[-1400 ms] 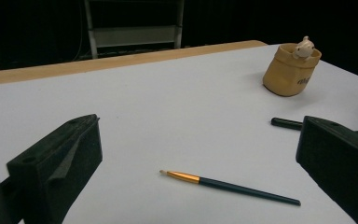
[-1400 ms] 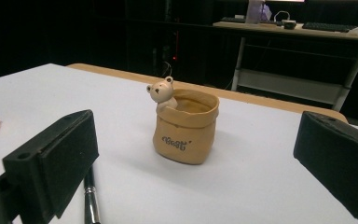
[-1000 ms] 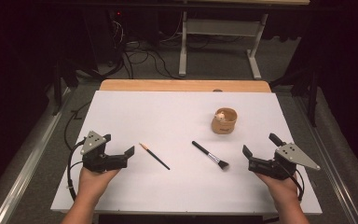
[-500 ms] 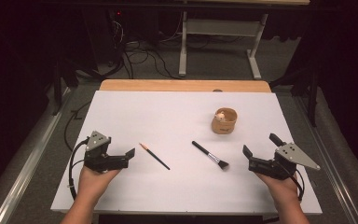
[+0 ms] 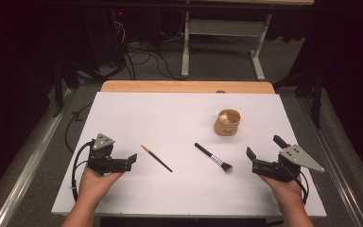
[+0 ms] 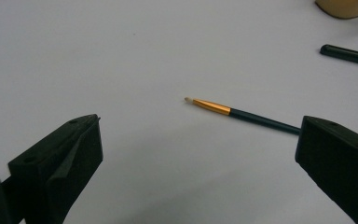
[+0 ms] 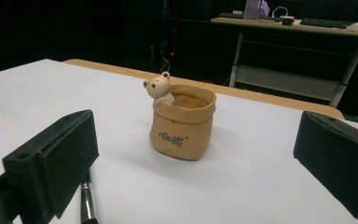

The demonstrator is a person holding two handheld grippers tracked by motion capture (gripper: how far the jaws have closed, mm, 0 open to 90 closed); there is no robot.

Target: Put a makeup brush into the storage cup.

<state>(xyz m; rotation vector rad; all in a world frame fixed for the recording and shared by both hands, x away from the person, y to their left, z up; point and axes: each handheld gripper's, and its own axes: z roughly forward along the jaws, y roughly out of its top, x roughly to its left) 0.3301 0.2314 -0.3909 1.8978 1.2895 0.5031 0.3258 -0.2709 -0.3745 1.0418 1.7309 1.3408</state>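
On the white worktop (image 5: 179, 118) a thin brush (image 5: 156, 158), a makeup brush (image 5: 213, 157) and a bear pot (image 5: 227, 122) lie apart between the left gripper (image 5: 131, 159) and right gripper (image 5: 252, 157), both jaws wide, holding nothing.

Thin brush (image 6: 242, 114) handle end hidden behind jaw; pot (image 6: 342, 7) cropped at top edge.

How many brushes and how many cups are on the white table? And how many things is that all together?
Brushes: 2, a thin gold-banded brush and a makeup brush.
Cups: 1, a tan bear cup.
Total: 3 things on the table.
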